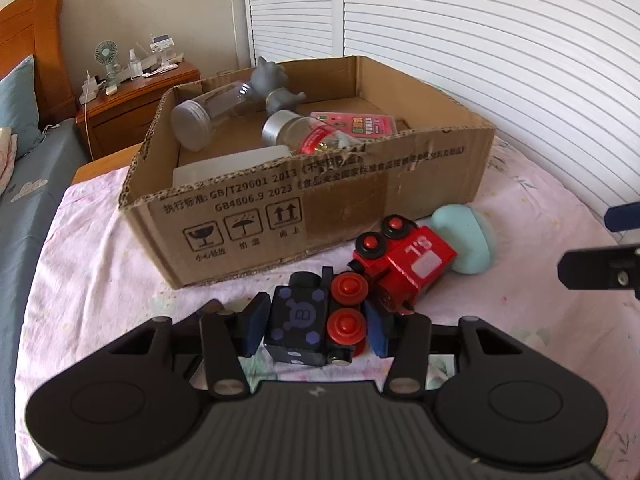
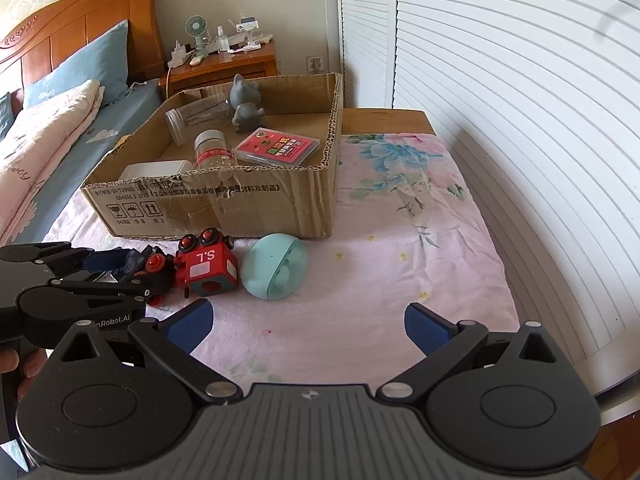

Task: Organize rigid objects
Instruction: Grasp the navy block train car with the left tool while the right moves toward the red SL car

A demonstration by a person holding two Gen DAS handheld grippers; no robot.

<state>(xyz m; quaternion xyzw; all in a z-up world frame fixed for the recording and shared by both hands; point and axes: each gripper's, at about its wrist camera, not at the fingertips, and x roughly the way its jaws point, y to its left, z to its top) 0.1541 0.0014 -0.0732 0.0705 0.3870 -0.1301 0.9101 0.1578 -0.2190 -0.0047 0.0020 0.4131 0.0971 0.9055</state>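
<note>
Before the box (image 1: 304, 216) on the counter (image 1: 100, 248), left tongs (image 1: 316, 328) seemingly clamp the black car (image 1: 298, 326); lift it gently clear over the wall, while right tongs (image 2: 308, 324) gape empty.

2 wrist fisheyes, low over a pink floral cloth (image 2: 400, 248), both facing the cardboard box (image 1: 304, 208).

The left wrist view sits close behind the left gripper (image 1: 316, 332) and looks forward along its 2 fingers, very near the black and red toy train (image 1: 320, 320), with the box filling the middle distance and white louvred doors (image 1: 480, 60) behind. The right wrist view looks from farther back and to the right, over the right gripper (image 2: 310, 324), toward the same box (image 2: 240, 200). Both share the train (image 2: 200, 268), the teal rounded object (image 1: 468, 240) (image 2: 276, 268), the nightstand (image 1: 136, 100) (image 2: 228, 64) and the left gripper (image 2: 100, 276).
</note>
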